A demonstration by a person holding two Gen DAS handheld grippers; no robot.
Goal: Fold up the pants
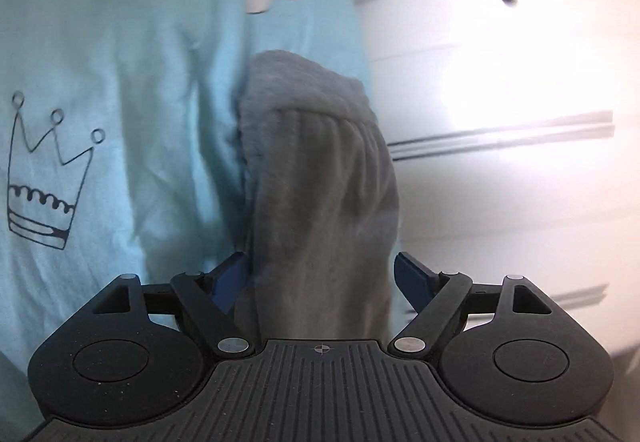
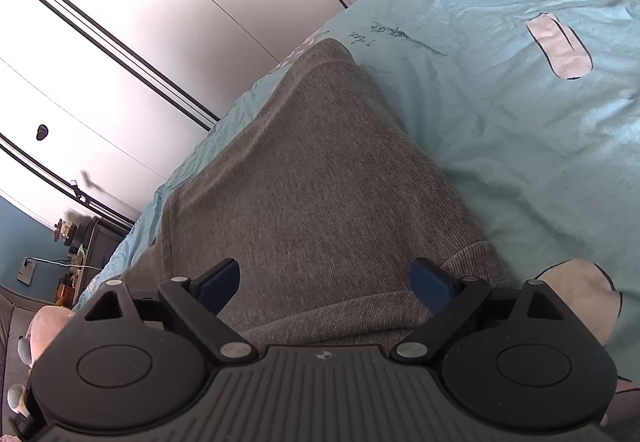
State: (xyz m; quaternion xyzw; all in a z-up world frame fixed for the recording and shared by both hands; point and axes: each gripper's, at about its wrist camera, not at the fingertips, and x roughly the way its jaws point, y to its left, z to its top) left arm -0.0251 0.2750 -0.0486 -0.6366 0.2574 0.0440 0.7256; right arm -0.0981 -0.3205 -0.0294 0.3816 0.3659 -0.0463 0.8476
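Grey pants lie flat on the bed sheet, filling the centre of the right wrist view. The right hand-held gripper is spread over a fabric edge at lower centre, gripping nothing. The left hand-held gripper is also spread, cloth passing between its fingers; whether they pinch cannot be told. Judged advice: close squarely on the edge, both layers caught. Only the left view shows a ribbed, bunched band; only the right shows the flat spread.
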